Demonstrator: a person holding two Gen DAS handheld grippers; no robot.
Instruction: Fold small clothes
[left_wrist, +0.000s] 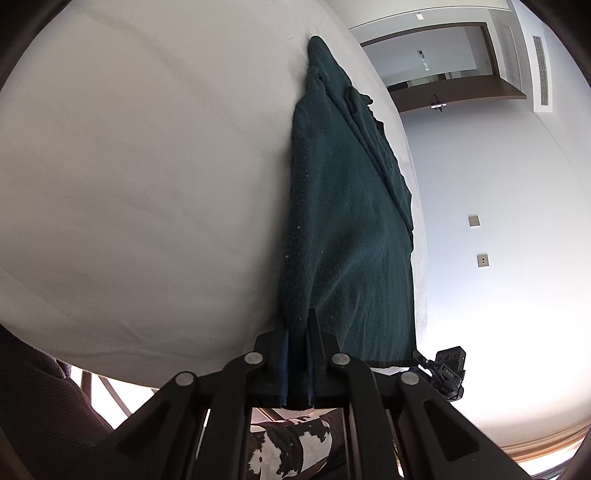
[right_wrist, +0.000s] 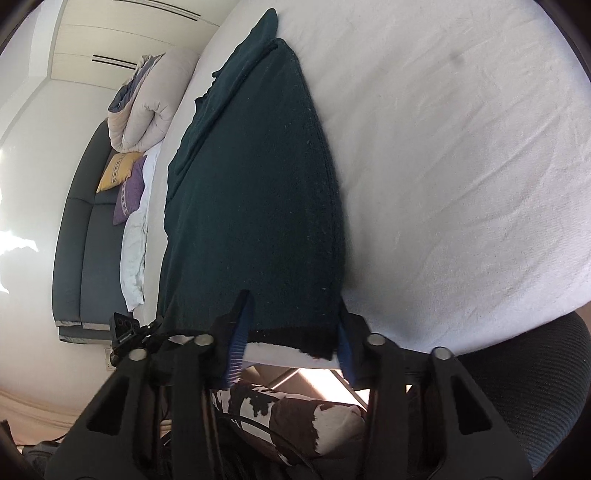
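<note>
A dark green knitted garment (left_wrist: 347, 221) lies folded lengthwise on the white bed sheet (left_wrist: 147, 184), stretching away from me. My left gripper (left_wrist: 300, 321) is shut on its near corner at the bed's edge, and cloth fills the narrow gap between the fingers. In the right wrist view the same garment (right_wrist: 251, 203) lies along the sheet (right_wrist: 461, 166). My right gripper (right_wrist: 291, 314) stands open across the near hem. Its left finger (right_wrist: 240, 314) rests over the cloth and its right finger (right_wrist: 345, 332) is beside the folded edge.
A rolled duvet (right_wrist: 147, 103), a yellow cushion (right_wrist: 116, 170) and a purple cushion (right_wrist: 129, 197) lie on a dark sofa (right_wrist: 92, 240) left of the bed. A cow-patterned cushion (right_wrist: 288, 417) sits below the bed's near edge. A dark mesh chair (right_wrist: 535, 387) is at the right.
</note>
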